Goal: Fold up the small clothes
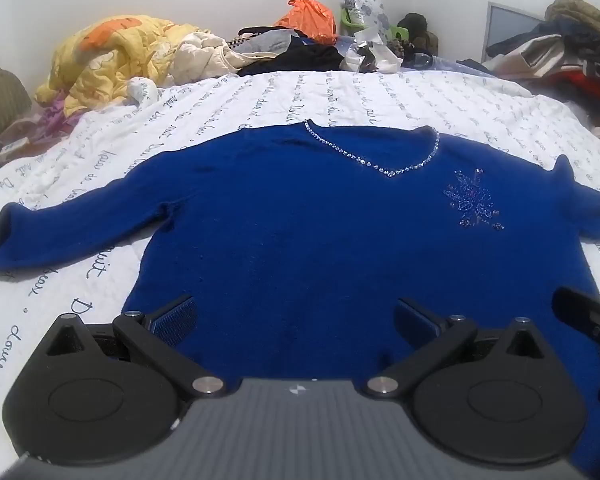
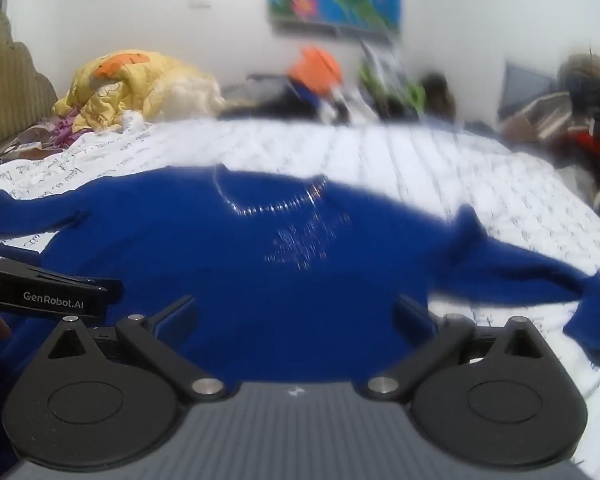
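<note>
Both tongs hang low over the near hem of the sweater (image 1: 300, 216), tipped downward toward it. The left tongs (image 1: 296, 318) stand wide apart with nothing between the pads, the blue knit showing under the gap. The right tongs (image 2: 296, 316) are spread just as wide and grip nothing; their view is blurred. Each tool shows at the edge of the other's view, so the two sit side by side.

The sweater lies flat, front up, on the bed (image 1: 420, 92), which has a white quilt with script on it. Both sleeves are stretched out to the sides; the beaded neckline points toward the far wall. Behind it a heap of clothes runs along the bed's far edge, with a yellow quilt (image 1: 112, 56) at the left and an orange bag (image 1: 310, 16) near the middle
</note>
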